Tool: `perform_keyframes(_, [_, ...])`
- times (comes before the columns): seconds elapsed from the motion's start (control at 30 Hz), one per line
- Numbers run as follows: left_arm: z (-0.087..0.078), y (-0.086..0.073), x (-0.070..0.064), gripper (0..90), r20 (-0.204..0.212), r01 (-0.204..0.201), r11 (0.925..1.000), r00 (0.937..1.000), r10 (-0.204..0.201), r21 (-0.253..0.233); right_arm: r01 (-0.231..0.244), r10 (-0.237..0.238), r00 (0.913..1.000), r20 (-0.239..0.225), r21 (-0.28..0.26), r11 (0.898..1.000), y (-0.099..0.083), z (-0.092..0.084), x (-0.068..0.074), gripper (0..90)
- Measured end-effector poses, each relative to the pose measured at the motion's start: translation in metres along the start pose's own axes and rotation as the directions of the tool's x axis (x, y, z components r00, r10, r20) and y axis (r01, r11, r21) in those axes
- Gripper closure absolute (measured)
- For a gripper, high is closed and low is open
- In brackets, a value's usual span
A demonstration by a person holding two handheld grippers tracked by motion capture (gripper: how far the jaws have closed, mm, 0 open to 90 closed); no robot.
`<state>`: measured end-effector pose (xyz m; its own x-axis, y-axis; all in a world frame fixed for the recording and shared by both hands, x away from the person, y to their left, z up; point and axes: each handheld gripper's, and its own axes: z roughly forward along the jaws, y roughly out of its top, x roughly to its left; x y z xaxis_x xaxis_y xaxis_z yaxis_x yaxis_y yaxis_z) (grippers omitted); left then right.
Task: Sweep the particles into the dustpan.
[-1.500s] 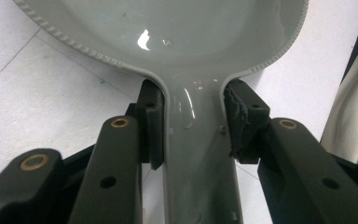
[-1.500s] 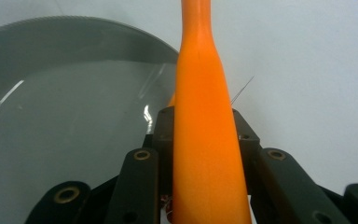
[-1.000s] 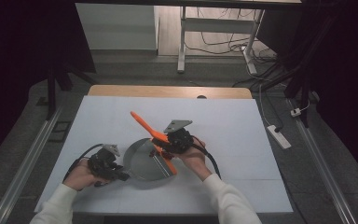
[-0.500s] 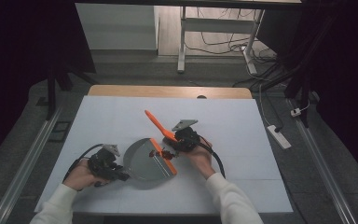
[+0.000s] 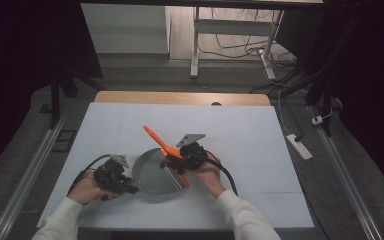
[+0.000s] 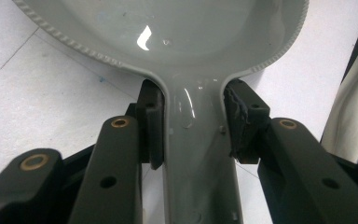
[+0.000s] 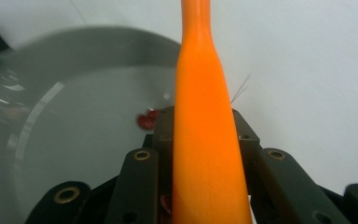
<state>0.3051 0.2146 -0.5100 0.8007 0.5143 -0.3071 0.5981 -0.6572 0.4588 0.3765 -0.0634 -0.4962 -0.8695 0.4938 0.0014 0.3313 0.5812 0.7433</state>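
A grey pan [image 5: 152, 172] lies on the white table [image 5: 240, 130]. My left gripper [image 5: 126, 188] is shut on the pan handle [image 6: 198, 158], with a pad [image 6: 151, 123] pressed on each side of it, just below the pan's bowl [image 6: 168, 28]. Over the pan's right rim, my right gripper [image 5: 174, 161] is shut on a long orange utensil [image 5: 164, 149]. The utensil slants from far left to near right above the pan. In the right gripper view the orange utensil [image 7: 205, 140] runs up between the jaws. A few small red bits [image 7: 147, 120] lie in the pan [image 7: 88, 140].
A wooden strip [image 5: 180, 97] edges the table's far side. A white power strip [image 5: 297, 146] lies on the floor to the right, and a metal stand [image 5: 195, 45] with cables rises beyond the table. A white sleeve [image 6: 349, 116] shows at the right edge of the left gripper view.
My right gripper swung the orange utensil a little to the right, then back left and slightly lower over the pan. The left gripper and the pan stayed put.
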Motion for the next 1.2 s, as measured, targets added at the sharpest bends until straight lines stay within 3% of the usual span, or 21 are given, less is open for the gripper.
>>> perform_keyframes(0.07, [0.000,0.000,0.000,62.3,0.000,0.000,1.0000,1.0000,0.000,-0.001,-0.011,0.010,0.9994,-0.032,-0.014,1.000,0.003,-0.001,0.003,70.0])
perform_keyframes(0.1, [0.000,0.000,0.000,62.3,-0.001,0.000,1.0000,1.0000,0.000,0.000,0.014,-0.015,0.9991,-0.040,-0.023,1.000,0.005,-0.003,0.007,70.0])
perform_keyframes(0.23, [0.000,0.000,0.000,62.3,-0.002,-0.002,1.0000,1.0000,0.002,-0.001,0.021,-0.023,0.9993,-0.028,-0.064,0.998,0.010,-0.011,0.006,70.0])
perform_keyframes(0.33, [0.000,0.000,0.000,62.3,-0.002,-0.002,1.0000,1.0000,0.002,0.000,0.002,0.001,0.9996,0.027,-0.095,0.995,0.010,-0.027,-0.005,70.0])
perform_keyframes(0.43, [0.000,0.000,0.000,62.3,-0.003,-0.002,1.0000,1.0000,0.002,0.000,-0.003,0.009,0.9983,0.057,-0.095,0.995,0.007,-0.035,-0.012,70.0])
perform_keyframes(0.57, [0.000,0.000,0.000,62.3,-0.003,-0.003,1.0000,1.0000,0.003,0.002,-0.037,0.046,0.9907,0.128,-0.071,0.997,-0.011,-0.049,-0.027,70.0])
perform_keyframes(0.77, [0.000,0.000,0.000,62.3,-0.003,-0.005,1.0000,1.0000,0.005,0.003,-0.073,0.078,0.9778,0.195,-0.033,0.997,-0.032,-0.055,-0.038,70.0])
perform_keyframes(0.9, [0.001,0.000,0.000,62.3,-0.004,-0.005,1.0000,1.0000,0.005,0.002,-0.090,0.089,0.9725,0.216,-0.003,0.996,-0.044,-0.053,-0.043,69.9])
perform_keyframes(1.0, [0.000,0.000,-0.001,62.3,-0.006,-0.005,1.0000,1.0000,0.005,0.001,-0.100,0.098,0.9712,0.217,-0.002,0.995,-0.046,-0.048,-0.042,70.0])
perform_keyframes(1.2, [0.000,0.000,-0.001,62.3,-0.005,-0.005,1.0000,1.0000,0.005,0.002,-0.106,0.107,0.9785,0.176,-0.017,0.994,-0.045,-0.041,-0.033,70.0])
